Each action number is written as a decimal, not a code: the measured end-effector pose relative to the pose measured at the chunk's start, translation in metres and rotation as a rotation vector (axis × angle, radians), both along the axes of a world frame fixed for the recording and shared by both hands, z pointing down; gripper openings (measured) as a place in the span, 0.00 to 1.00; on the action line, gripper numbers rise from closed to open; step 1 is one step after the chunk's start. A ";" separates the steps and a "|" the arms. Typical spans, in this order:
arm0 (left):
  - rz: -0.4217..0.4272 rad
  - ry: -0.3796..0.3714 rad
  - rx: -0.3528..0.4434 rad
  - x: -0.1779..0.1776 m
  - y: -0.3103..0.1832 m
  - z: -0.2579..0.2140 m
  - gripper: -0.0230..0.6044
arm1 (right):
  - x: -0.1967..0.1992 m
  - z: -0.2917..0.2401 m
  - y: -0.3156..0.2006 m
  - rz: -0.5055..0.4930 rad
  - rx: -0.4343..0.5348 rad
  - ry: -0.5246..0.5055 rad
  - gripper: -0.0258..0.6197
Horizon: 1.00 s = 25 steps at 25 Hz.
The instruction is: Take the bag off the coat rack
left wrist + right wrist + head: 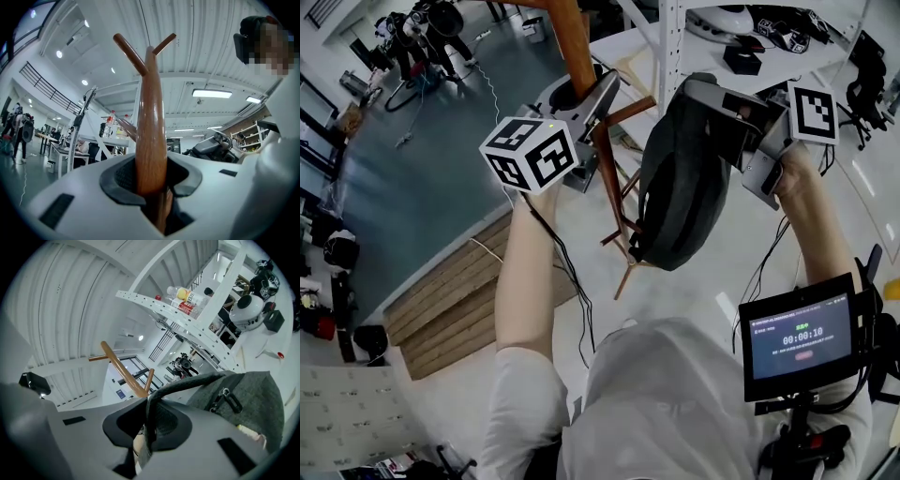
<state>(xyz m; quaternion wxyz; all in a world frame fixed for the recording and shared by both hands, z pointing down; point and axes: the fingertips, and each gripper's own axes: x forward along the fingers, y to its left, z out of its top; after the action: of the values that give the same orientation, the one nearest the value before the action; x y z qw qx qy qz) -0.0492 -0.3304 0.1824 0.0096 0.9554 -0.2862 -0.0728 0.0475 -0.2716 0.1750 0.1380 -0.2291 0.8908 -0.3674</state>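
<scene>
A busy workshop, white shelving (670, 37) far right. My left gripper (151, 180) is clamped on the coat rack (151, 117), I judge to steady it. My right gripper (149, 427) pinches the strap (187, 383) of the grey bag (680, 187), which hangs just right of the rack. I cannot tell whether it is clear of the pegs.

A left hand-held gripper (152, 187) and a right hand-held gripper (147, 423) make two, with one coat rack (570, 47), one bag (680, 187), one screen (797, 333).
</scene>
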 end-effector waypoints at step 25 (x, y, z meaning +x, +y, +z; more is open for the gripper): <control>-0.026 0.033 0.007 -0.005 -0.009 0.007 0.24 | 0.127 0.051 0.075 0.254 -0.017 -0.062 0.10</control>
<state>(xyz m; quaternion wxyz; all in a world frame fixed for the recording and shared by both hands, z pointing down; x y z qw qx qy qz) -0.0543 -0.3390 0.1894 0.0102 0.9503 -0.2980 -0.0896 0.1747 -0.1966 0.2255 0.2090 -0.3296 0.8467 -0.3616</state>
